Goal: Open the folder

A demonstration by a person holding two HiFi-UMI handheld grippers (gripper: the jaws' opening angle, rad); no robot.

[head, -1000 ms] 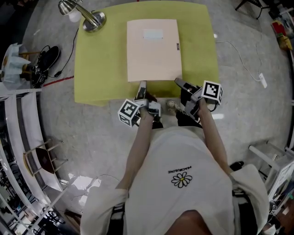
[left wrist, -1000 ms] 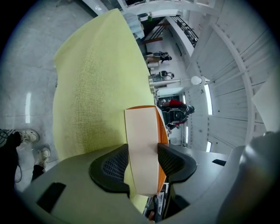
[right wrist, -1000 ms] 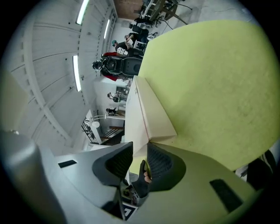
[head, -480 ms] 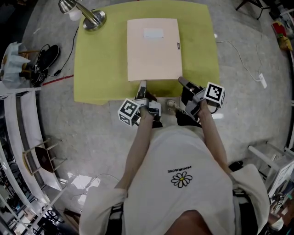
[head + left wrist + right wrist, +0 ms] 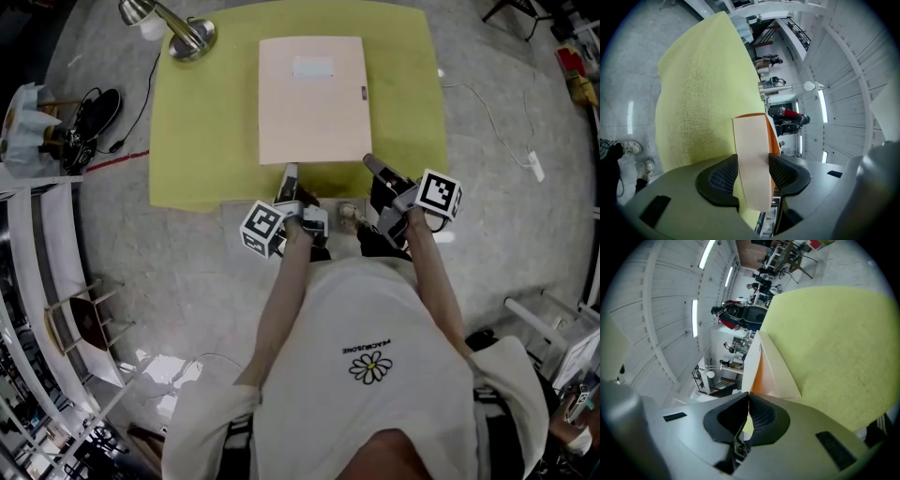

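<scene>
Folder (image 5: 314,98) lies long axis near-to-far, just beyond both tools. Left gripper (image 5: 289,176) is clamped on its near edge. Right gripper (image 5: 370,165), jaws together and seemingly empty, sits at the near right corner.

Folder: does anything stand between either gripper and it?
Nothing visible does. The left gripper has the near edge of the folder between its jaws. The right gripper, jaws together, sits by the near right corner with only bare yellow table between. The lamp stands at the far left corner, apart from the folder.
</scene>
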